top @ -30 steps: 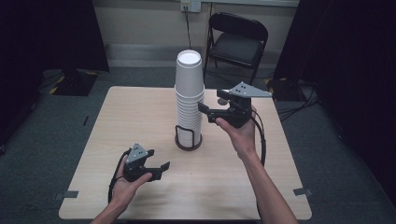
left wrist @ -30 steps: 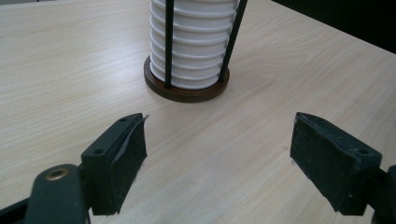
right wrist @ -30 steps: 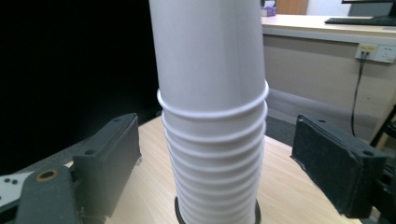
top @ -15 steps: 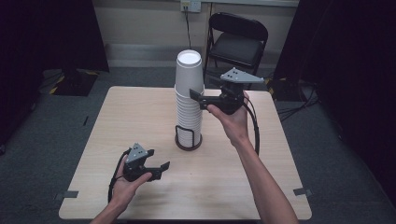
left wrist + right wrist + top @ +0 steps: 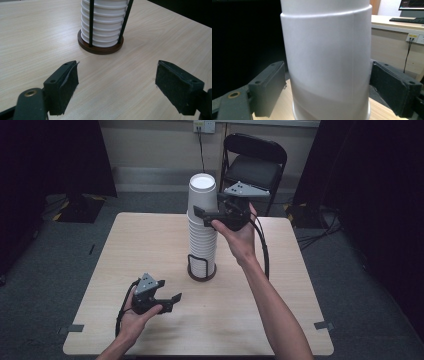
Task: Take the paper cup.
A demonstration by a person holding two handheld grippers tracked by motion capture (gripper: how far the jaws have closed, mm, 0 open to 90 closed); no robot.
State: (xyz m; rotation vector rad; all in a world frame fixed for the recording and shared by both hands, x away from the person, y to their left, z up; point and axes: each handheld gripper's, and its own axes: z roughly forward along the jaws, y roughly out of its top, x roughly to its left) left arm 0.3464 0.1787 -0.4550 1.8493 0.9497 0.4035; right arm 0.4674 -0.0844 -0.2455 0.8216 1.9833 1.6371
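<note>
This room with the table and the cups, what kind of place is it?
Probably an office or lab room set up for recording. A plain wooden table stands on grey carpet, a black folding chair by the wall, dark curtains at the sides, and the right gripper view shows a desk with a keyboard.

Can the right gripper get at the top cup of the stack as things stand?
Probably yes: the right gripper has its jaws on either side of the top cup, with small gaps at the pads and nothing in between.
</note>
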